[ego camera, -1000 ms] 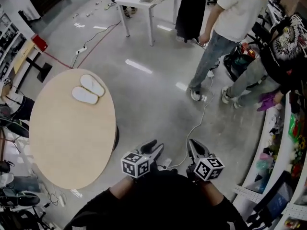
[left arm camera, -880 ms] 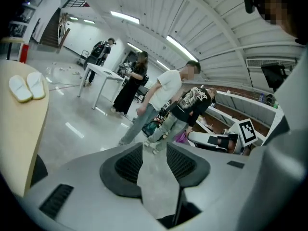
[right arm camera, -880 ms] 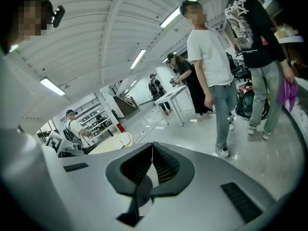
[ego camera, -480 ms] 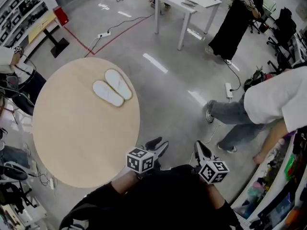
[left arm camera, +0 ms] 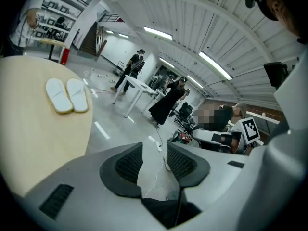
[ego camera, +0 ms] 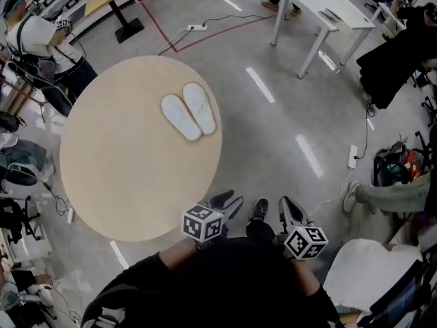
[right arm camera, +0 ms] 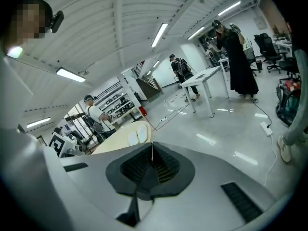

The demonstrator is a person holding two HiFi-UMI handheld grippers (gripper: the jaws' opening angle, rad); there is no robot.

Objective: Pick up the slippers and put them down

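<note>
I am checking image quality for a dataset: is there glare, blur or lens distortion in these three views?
Head view: sharp; glare shows as white streaks on the glossy floor, and the slippers look crisp. Left gripper view: strong fisheye bending and dark corners. Right gripper view: the same bending; the ceiling lamps are blown out white.
</note>
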